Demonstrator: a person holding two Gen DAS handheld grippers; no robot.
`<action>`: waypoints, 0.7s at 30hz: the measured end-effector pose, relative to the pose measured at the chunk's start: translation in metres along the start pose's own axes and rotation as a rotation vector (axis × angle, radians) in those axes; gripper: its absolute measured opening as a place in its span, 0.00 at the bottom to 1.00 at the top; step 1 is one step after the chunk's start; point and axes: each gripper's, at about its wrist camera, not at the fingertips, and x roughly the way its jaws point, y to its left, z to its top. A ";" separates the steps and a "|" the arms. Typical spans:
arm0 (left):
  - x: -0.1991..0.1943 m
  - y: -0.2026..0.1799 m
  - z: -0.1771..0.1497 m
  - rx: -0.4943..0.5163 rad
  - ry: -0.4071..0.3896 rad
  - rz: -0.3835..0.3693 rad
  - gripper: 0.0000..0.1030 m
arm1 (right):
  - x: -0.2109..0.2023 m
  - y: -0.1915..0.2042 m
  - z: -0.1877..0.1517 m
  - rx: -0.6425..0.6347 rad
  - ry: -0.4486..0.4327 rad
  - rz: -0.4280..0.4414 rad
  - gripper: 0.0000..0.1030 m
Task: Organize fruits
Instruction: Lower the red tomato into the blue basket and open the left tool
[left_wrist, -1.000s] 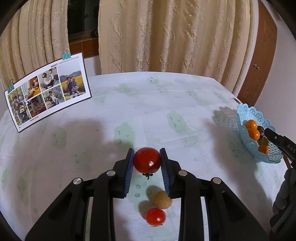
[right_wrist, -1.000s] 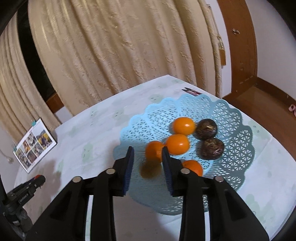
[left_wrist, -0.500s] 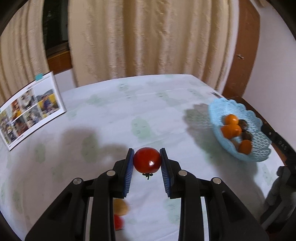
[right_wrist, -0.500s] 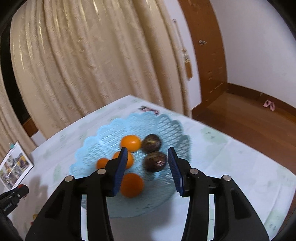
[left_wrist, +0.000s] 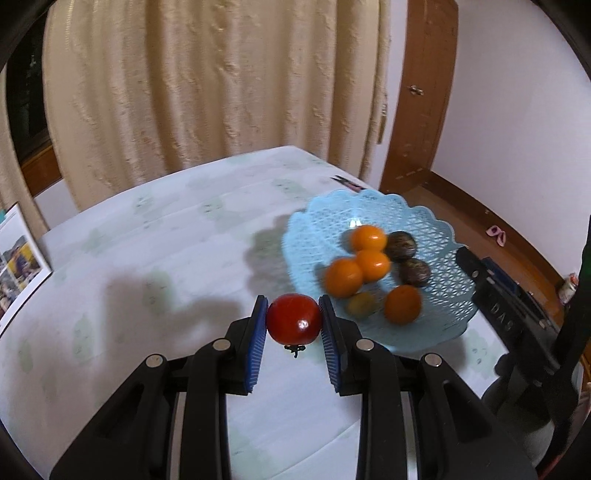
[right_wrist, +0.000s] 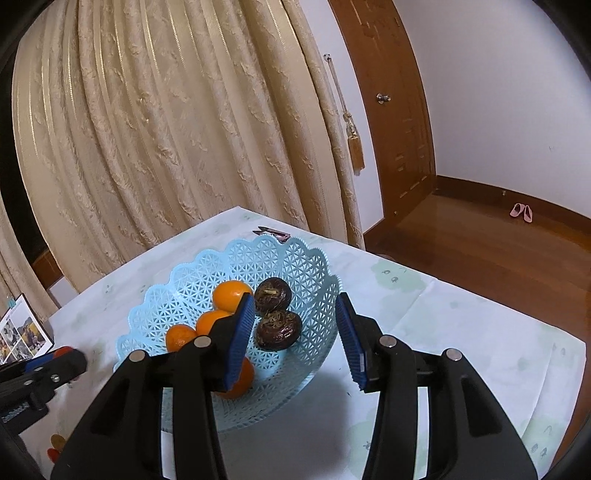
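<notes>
- In the left wrist view, a red tomato (left_wrist: 294, 318) is clamped between the blue pads of the left gripper (left_wrist: 294, 325), its green stem pointing down, and it is carried above the surface (left_wrist: 147, 266).
- From the tomato, a light blue lattice basket (left_wrist: 436, 225) is seen at about 2 o'clock, resting on the surface, its near rim just beyond the right pad.
- Inside the basket, four orange fruits are gathered: one (left_wrist: 402, 304) at the near side, two (left_wrist: 343, 277) (left_wrist: 373, 264) touching each other in the middle, and one (left_wrist: 368, 238) farther back.
- A small yellowish fruit (left_wrist: 362, 304) is lodged between the near orange fruits.
- Two dark brown fruits (left_wrist: 415, 271) (left_wrist: 402, 246) are placed at 3 o'clock of the orange ones.
- In the right wrist view, the right gripper (right_wrist: 295, 332) is held above the basket (right_wrist: 295, 258) with its jaws apart and nothing pressed between the pads; the two dark fruits (right_wrist: 277, 329) (right_wrist: 273, 294) are seen through the gap.
- At 9 o'clock of that view, the tip of the left gripper (right_wrist: 55, 363) is visible over the surface (right_wrist: 461, 332).
- A photo card (left_wrist: 18, 266) is propped at the far left of the surface.
- Beyond the surface, a cream curtain (left_wrist: 207, 92) is hung, with a wooden door (right_wrist: 388, 110) at 1 o'clock.
</notes>
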 end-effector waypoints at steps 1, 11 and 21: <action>0.004 -0.004 0.002 0.004 0.003 -0.009 0.28 | 0.000 0.000 0.000 0.004 0.000 0.002 0.46; 0.024 -0.037 0.011 0.048 0.016 -0.077 0.28 | -0.003 -0.003 0.000 0.022 -0.023 -0.007 0.46; 0.018 -0.018 0.015 -0.002 -0.011 -0.047 0.68 | -0.004 -0.005 0.000 0.033 -0.033 -0.011 0.48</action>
